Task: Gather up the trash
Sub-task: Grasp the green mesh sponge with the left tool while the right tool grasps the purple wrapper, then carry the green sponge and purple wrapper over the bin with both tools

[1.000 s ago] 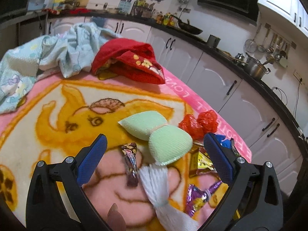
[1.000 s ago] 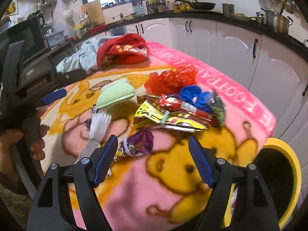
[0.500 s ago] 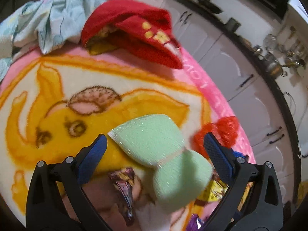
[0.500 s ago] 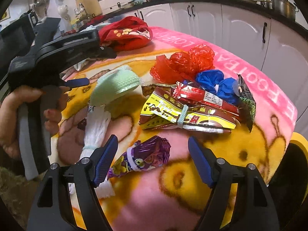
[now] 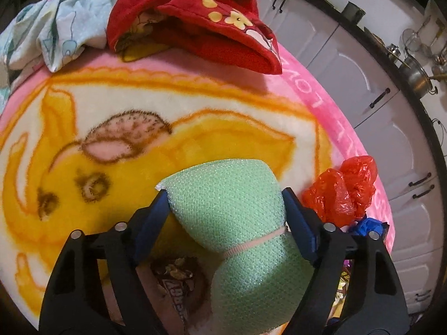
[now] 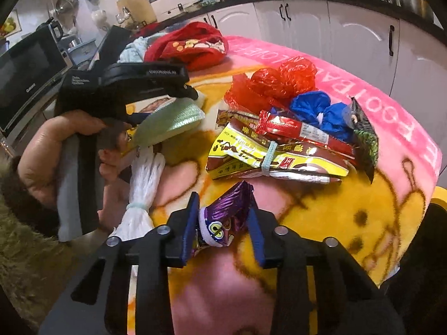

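My left gripper (image 5: 225,199) is shut on a green foam wrap tied in the middle with a band (image 5: 226,203); it also shows in the right wrist view (image 6: 170,124). My right gripper (image 6: 223,220) is shut on a purple foil wrapper (image 6: 226,217). Trash lies on the cartoon blanket (image 6: 349,212): a red plastic bag (image 6: 276,81), a blue bag (image 6: 321,111), a banded bundle of yellow and red snack wrappers (image 6: 268,153), a white tied bag (image 6: 142,184). A brown candy wrapper (image 5: 176,279) lies under my left gripper.
A red cloth (image 5: 195,19) and a pale blue cloth (image 5: 47,30) lie at the blanket's far side. A yellow-rimmed bin (image 6: 438,195) stands beyond the blanket's right edge. White kitchen cabinets (image 6: 349,36) stand behind, a microwave (image 6: 25,72) at left.
Both grippers moved forward and down and closed: the left onto the green foam wrap, the right onto the purple wrapper. Both were open a second ago.
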Tool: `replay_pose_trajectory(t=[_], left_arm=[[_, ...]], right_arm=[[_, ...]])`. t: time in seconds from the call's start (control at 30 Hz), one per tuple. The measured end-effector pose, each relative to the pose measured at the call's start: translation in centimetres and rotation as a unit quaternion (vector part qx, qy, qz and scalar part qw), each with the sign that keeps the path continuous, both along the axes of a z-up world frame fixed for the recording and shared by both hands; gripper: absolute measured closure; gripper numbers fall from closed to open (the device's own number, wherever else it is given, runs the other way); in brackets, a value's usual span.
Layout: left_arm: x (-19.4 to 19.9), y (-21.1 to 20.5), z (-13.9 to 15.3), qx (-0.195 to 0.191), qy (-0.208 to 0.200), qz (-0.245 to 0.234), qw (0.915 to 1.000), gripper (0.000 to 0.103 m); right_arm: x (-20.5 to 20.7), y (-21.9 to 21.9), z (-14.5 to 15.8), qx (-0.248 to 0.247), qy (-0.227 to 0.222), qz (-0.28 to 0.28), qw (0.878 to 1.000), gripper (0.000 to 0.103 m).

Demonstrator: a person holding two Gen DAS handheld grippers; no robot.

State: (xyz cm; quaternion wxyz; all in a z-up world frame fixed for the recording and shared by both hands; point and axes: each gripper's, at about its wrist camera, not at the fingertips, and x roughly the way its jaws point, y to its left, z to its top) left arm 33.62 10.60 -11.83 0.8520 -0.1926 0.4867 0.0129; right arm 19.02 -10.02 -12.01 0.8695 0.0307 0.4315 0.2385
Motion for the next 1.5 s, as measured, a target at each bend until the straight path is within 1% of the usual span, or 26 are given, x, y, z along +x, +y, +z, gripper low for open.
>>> replay_pose_trajectory(t=[0.13, 0.23, 0.3, 0.5, 0.7, 0.93, 1.17, 1.33, 1.5], left_arm=[[0.1, 0.5, 0.3, -0.012, -0.008, -0.002, 0.9999, 0.038], [-0.5, 1.0, 1.1, -0.026, -0.027, -0.001, 0.9993, 0.039], [-1.2, 1.6, 2.0, -0.040, -0.046, 0.000, 0.9982, 0.040], [-3.8, 2.7, 5.1, -0.049, -0.093, 0.002, 0.9945, 0.040], [-7.2, 2.6, 7.3, -0.036, -0.130, 0.000, 0.9908, 0.040], [-10.0, 1.0, 8.8, -0.021, -0.164, -0.010, 0.9862, 0.040], [-12.7, -1.4, 10.4, 0.002, -0.197, -0.032, 0.9799, 0.039], [-14.1, -3.0, 10.8, 0.015, -0.212, -0.048, 0.9760, 0.039], [-14.9, -4.2, 10.9, 0.015, -0.218, -0.061, 0.9739, 0.039]], right_arm=[[-0.5, -0.5, 0.6, 0.003, -0.007, 0.002, 1.000, 0.073], [-0.8, -0.8, 1.0, 0.005, -0.010, 0.003, 1.000, 0.073], [-1.0, -1.1, 1.2, 0.005, -0.014, 0.003, 1.000, 0.073], [-1.4, -1.7, 1.8, 0.007, -0.021, -0.002, 1.000, 0.074], [-1.8, -2.5, 3.2, 0.014, -0.035, -0.004, 0.999, 0.074], [-2.7, -3.9, 5.5, 0.019, -0.064, -0.011, 0.998, 0.074], [-3.7, -5.6, 7.3, 0.018, -0.088, -0.025, 0.996, 0.074], [-4.3, -6.9, 8.2, 0.015, -0.100, -0.033, 0.994, 0.074], [-4.9, -8.1, 8.7, 0.012, -0.105, -0.042, 0.994, 0.074]])
